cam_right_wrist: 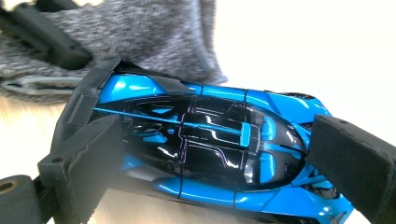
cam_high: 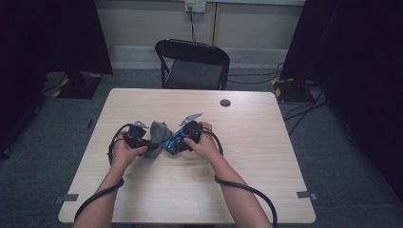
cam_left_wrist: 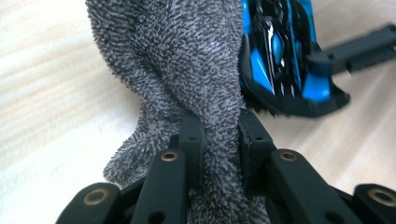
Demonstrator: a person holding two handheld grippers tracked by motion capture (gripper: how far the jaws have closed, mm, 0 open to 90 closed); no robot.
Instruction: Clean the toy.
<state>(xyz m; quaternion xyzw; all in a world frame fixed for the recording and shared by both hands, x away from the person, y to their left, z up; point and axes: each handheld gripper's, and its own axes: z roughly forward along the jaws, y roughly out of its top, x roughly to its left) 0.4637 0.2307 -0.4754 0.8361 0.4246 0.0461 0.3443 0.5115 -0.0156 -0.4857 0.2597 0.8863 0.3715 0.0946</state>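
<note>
Grey cloth (cam_high: 157,137) seemingly against blue car (cam_high: 174,140)

— What sort of place do I work in here?

— A recording studio or lab. My light wooden table (cam_high: 247,142) stands alone on grey carpet (cam_high: 342,156), with black curtains (cam_high: 361,47) on both sides.

— What else marks it?

— Cables (cam_high: 304,111) run across the floor, black-and-yellow tape marks the stand bases (cam_high: 285,88), and a black folding chair (cam_high: 192,64) faces a bare wall with a socket (cam_high: 195,5).
</note>
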